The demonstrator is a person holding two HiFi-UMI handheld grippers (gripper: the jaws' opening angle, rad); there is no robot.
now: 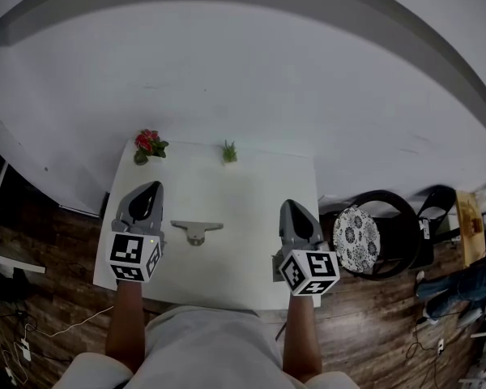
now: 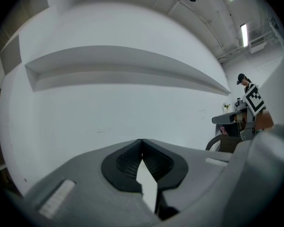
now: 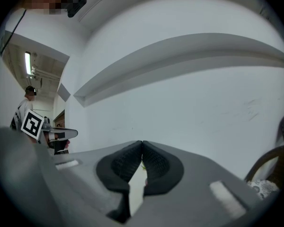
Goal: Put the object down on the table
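Your left gripper (image 1: 153, 186) and right gripper (image 1: 288, 205): jaws clenched, empty. Bracket (image 1: 196, 230) lies on table (image 1: 251, 181) beside your left jaws; swinging sideways may knock it.

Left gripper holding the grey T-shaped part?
No: the grey T-shaped part lies on the white table, apart from the left gripper.

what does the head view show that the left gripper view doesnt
Only the head view: the grey object lying on the table between the grippers, plus the red flowers and the plant at its far edge.
Only the left gripper view: the ceiling lights, and the left gripper seen close, jaws closed together with nothing between them.
Both: the right gripper, the chair and the white wall.
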